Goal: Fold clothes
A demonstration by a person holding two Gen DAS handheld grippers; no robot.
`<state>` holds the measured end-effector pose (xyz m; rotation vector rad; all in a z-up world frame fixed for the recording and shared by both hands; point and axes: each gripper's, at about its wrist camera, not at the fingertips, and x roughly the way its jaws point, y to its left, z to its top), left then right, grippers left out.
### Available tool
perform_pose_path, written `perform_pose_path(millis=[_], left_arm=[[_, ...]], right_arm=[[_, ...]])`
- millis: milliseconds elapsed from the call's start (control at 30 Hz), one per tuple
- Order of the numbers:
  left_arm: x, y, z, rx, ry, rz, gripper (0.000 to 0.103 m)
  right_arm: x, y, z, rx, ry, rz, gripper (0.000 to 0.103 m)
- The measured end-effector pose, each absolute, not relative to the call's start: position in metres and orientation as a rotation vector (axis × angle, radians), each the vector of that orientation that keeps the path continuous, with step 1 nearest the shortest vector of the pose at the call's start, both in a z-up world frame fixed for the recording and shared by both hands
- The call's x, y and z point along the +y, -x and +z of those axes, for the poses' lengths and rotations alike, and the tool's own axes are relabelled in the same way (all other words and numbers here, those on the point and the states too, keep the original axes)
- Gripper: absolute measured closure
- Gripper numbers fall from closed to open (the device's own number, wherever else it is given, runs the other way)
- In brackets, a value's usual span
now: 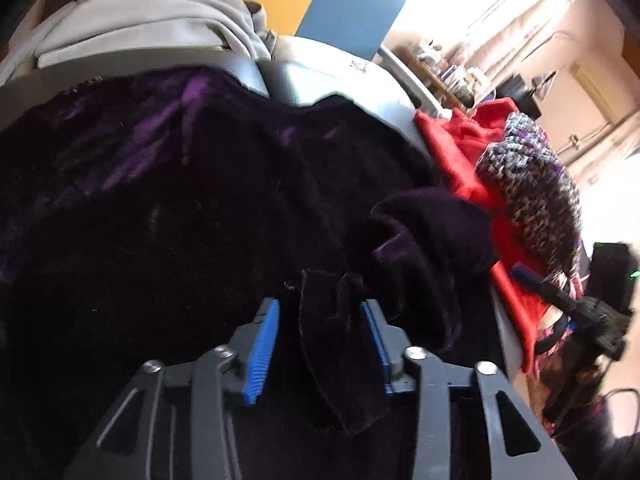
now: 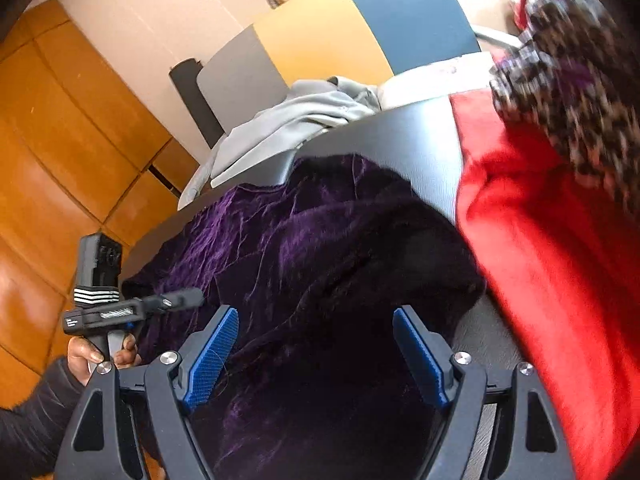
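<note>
Meanwhile, at the left of the grey bench (image 2: pixel 420 148), a pale grey garment (image 2: pixel 296 116) is seen lying in a loose fold near the far edge, apparently already dealt with, though how neatly cannot be judged. At the centre, a dark purple velvet garment (image 2: pixel 304 240) is spread in soft crumples across the bench, its pile catching the light in violet streaks; no clean fold is visible in it yet, so the work on this piece is judged to be at an early stage. A narrow flap of the velvet (image 1: pixel 332 344) is seen standing between the ribbed blue pads (image 1: pixel 262 352) of the left hand-held gripper (image 1: pixel 320 348), whose jaws are parted and not pressed on the cloth, so the flap is judged released rather than held. The right hand-held gripper (image 2: pixel 316 356) is held wide apart above the same velvet, with nothing gripped. To the right, a bright red fleecy garment (image 2: pixel 540 240) is heaped at the bench's edge, and a knobbly black, white and purple knit (image 2: pixel 568 92) is piled on top of it; both are left unfolded, so most of the task is judged still to be done.
</note>
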<state>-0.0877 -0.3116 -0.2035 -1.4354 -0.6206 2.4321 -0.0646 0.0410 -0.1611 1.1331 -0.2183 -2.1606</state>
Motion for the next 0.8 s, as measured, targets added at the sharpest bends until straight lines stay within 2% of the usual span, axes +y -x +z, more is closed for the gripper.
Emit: perform_pose_path(millis=[33,100,133,267,400,433,467,533,567,667,800], left_arm=[[-0.311,0.088,-0.203,-0.628,1.420,2.433,0.064],[-0.311,0.089,-0.205,-0.682,1.414,2.399,0.091],[-0.312,0.089,-0.206,-0.706,1.408,2.384,0.095],[-0.315,0.089,-0.200,-0.801,1.304,2.399,0.096],[-0.343,0.071,-0.158,-0.981,0.976,2.476,0.097],[-0.350,0.065,-0.146,-1.003,0.891,2.487,0.097],[-0.355,0.058,-0.129,-0.999,0.797,2.503,0.097],[-0.362,0.042,-0.100,-0.967,0.648,2.523,0.097],[-0.362,0.035,-0.089,-0.928,0.609,2.528,0.097],[-0.357,0.012,-0.063,-0.816,0.527,2.538,0.097],[-0.349,-0.012,-0.062,-0.781,0.542,2.530,0.097]], right_arm=[[0.034,0.068,-0.158,-0.173,-1.115,-2.173,0.021],[0.027,0.073,-0.152,-0.069,-1.087,-2.196,0.021],[0.023,0.077,-0.150,-0.015,-1.076,-2.204,0.021],[0.018,0.102,-0.148,0.065,-1.083,-2.225,0.021],[0.020,0.138,-0.147,0.048,-1.096,-2.240,0.022],[0.020,0.148,-0.147,0.044,-1.109,-2.235,0.029],[0.019,0.157,-0.150,0.044,-1.133,-2.231,0.046],[0.015,0.179,-0.161,0.050,-1.218,-2.220,0.064],[0.011,0.186,-0.166,0.051,-1.249,-2.207,0.068],[0.003,0.204,-0.179,0.008,-1.325,-2.154,0.068],[-0.014,0.221,-0.190,0.003,-1.393,-2.108,0.067]])
